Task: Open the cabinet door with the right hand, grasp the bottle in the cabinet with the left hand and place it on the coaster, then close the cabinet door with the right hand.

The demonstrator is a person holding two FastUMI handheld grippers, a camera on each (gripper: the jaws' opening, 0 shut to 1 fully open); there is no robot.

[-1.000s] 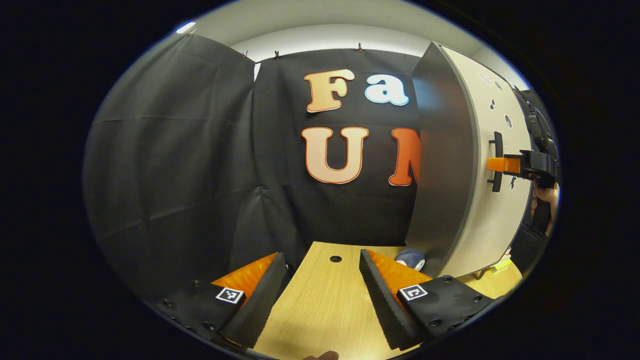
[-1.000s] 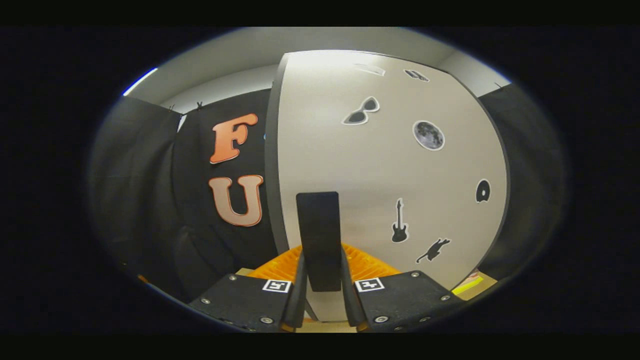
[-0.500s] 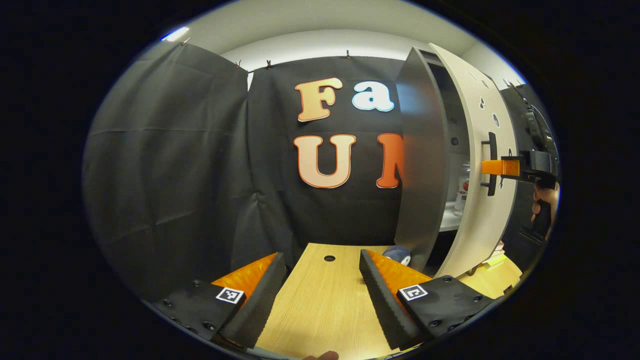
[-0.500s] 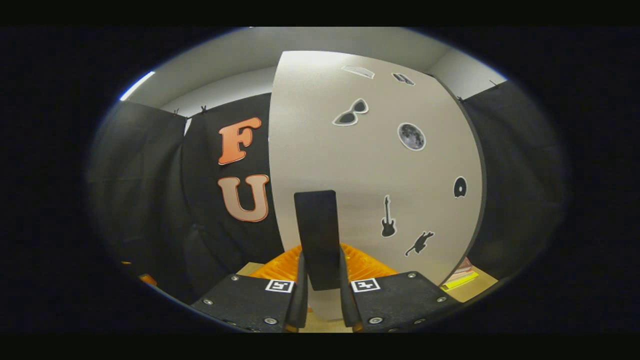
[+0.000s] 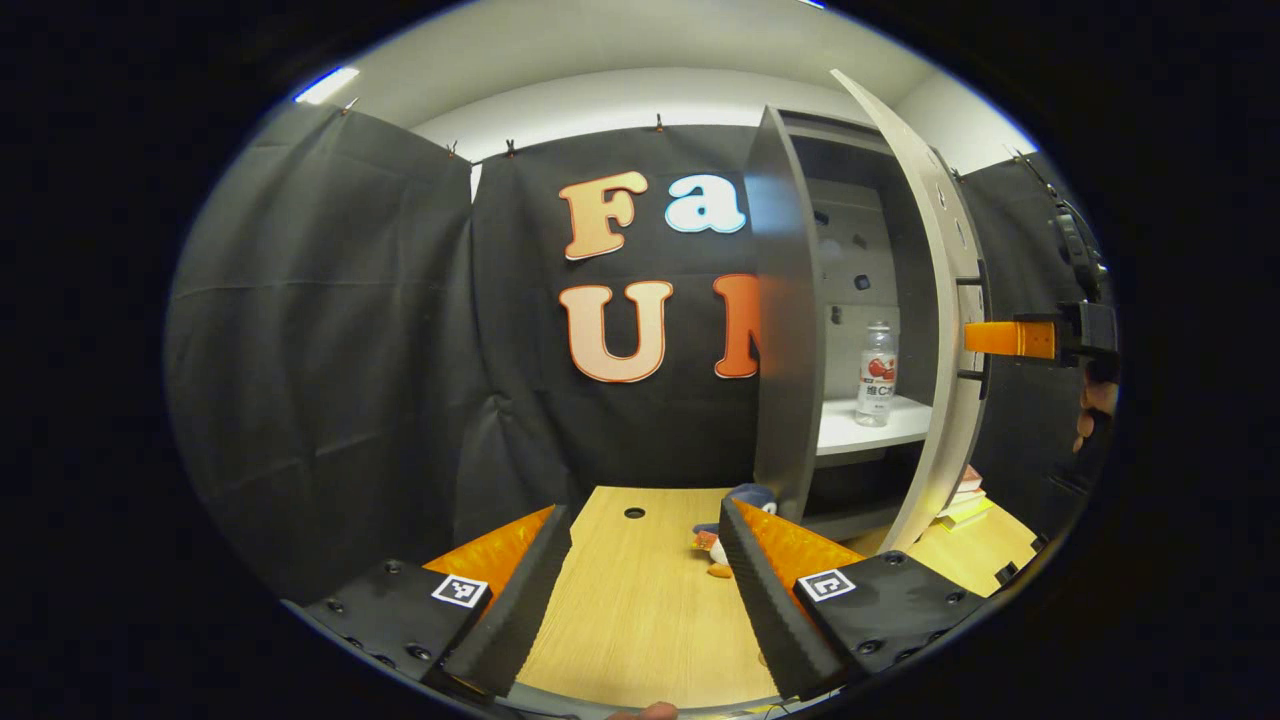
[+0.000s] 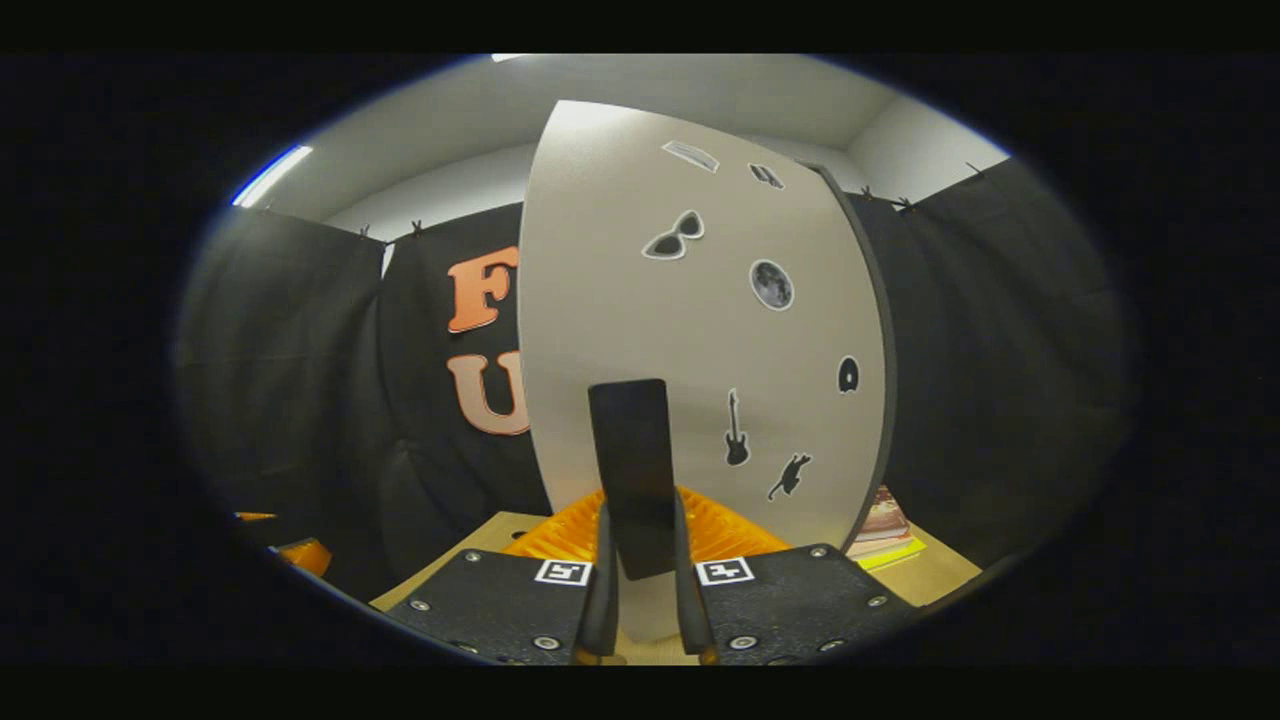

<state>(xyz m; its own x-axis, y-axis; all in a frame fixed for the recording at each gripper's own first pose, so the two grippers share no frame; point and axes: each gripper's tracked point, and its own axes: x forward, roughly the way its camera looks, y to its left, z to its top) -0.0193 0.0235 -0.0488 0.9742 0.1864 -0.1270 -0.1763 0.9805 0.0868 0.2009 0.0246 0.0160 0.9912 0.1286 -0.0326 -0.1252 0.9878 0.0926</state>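
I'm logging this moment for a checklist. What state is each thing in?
Cabinet door: swung partly open.
Door handle: clamped by the right gripper.
Bottle: upright on the cabinet shelf, capped.
Left gripper: open, holding nothing, above the table.

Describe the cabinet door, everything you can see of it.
The door is a tall flat panel, pale beige and matte on its outer face, with a darker edge. Small stickers dot it: sunglasses, a moon, a guitar, a cat and others. A black bar handle stands upright near its free edge, and the right gripper is shut on it. The left gripper view shows the door swung well open, edge-on, uncovering the cabinet's shelf with the bottle standing on it.
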